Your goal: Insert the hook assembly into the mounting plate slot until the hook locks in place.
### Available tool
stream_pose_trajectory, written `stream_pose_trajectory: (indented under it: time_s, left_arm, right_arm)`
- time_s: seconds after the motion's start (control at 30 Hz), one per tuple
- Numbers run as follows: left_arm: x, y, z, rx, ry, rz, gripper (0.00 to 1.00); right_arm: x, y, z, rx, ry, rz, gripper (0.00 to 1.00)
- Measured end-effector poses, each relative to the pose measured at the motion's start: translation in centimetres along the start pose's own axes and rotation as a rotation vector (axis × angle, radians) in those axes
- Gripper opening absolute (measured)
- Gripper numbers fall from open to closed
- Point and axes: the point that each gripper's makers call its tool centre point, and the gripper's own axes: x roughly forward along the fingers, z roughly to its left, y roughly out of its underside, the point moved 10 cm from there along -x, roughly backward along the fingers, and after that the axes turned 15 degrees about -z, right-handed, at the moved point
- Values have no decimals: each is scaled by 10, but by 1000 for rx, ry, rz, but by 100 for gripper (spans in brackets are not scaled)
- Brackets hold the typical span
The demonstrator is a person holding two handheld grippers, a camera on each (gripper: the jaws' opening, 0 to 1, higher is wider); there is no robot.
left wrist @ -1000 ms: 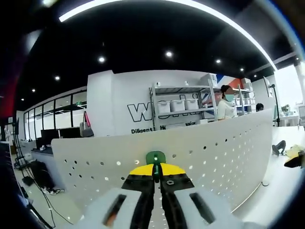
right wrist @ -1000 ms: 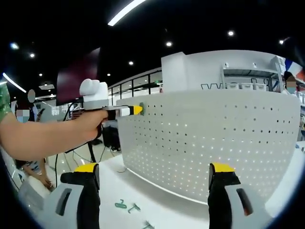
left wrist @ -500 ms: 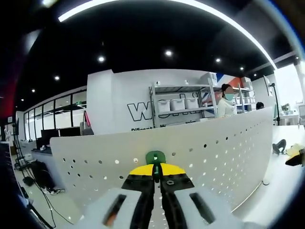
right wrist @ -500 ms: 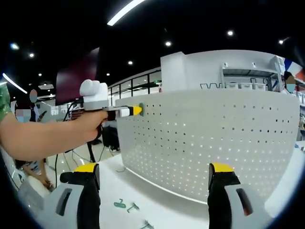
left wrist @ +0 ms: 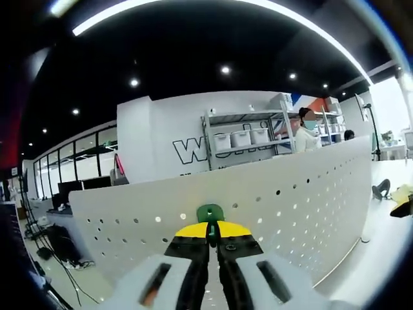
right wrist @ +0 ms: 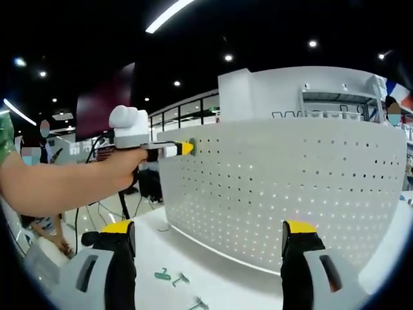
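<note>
In the left gripper view, the left tongs (left wrist: 213, 230) rise from 6 o'clock with their yellow-tipped jaws pressed nearly together, pinching a green hook (left wrist: 210, 214) whose rounded top stands just above the tips. The hook sits against the upper part of the white perforated plate (left wrist: 290, 200), close to its top edge; whether it is seated in a hole cannot be told. In the right gripper view, the same tongs (right wrist: 187, 148) come in from 9 o'clock, held level by a hand (right wrist: 119, 169) on a bare forearm that stretches in from the picture's edge, the wrist straight and the tips touching the plate (right wrist: 290, 187) at its upper corner near 10 o'clock, where a bit of the green hook (right wrist: 191, 146) shows. The right tongs (right wrist: 206, 240) are spread wide with nothing between the jaws, hovering low in front of the plate and well apart from it. The plate stands upright on a white counter (right wrist: 213, 274). Some spare green hooks (right wrist: 171, 279) lie loose on the counter near 7 o'clock, between the right jaws.
</note>
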Motion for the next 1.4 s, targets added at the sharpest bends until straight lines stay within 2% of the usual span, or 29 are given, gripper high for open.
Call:
stream_pose_trajectory:
  time_s: [0.57, 0.7, 0.87, 1.4]
  left_arm:
    - [1, -1, 1, -2, 5, 10, 4]
    - [1, -3, 1, -16, 4, -3, 5]
    - [4, -4, -3, 7, 4, -3, 4]
    - [3, -3, -1, 7, 9, 4, 5]
  right_arm:
    - [1, 1, 0, 2, -3, 1, 96]
    - [-1, 2, -1, 3, 1, 5, 95]
    - [-2, 2, -1, 6, -1, 4, 95]
    - [-1, 0, 0, 6, -2, -1, 95]
